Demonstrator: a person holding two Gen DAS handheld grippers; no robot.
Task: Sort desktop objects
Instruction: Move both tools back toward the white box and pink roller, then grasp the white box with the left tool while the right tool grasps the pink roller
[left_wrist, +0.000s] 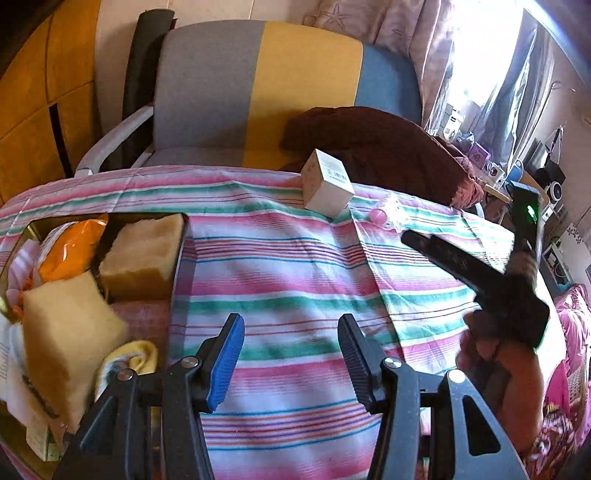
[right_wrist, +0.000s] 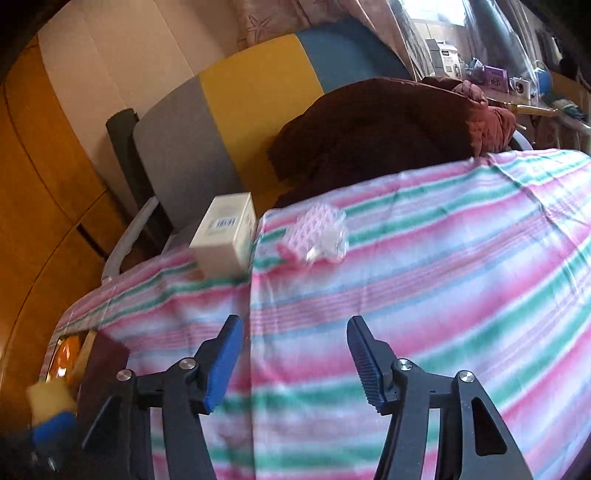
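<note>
Your desk (left_wrist: 295, 266), under its pink, green and white striped cloth, is mostly bare in the middle, so by my reading you are between picks: some things are already in the container (left_wrist: 110, 218) at its left edge, and two still wait near the far edge. That container holds two tan sponge blocks (left_wrist: 142, 254), an orange packet (left_wrist: 70, 247) and some pale cloth, though its near end is cut off by the frame and I cannot tell what lies underneath. The white box (left_wrist: 327, 184) stands tilted at the far edge, in front of the chair and the brown cloth heaped on it. Just to its right lies a small clear crinkled packet with pink inside (right_wrist: 321, 236); the picture is too blurred to say what it is. Your right gripper (right_wrist: 293, 363) has its fingers spread wide with nothing between them, aimed toward those two items but well short of them. Your left gripper (left_wrist: 291, 363) is likewise wide apart and empty, hovering over bare cloth beside the container. The next move likely calls for carrying the right gripper forward, squaring its fingers on the box or packet, and closing gently, since both sit near the drop-off.
</note>
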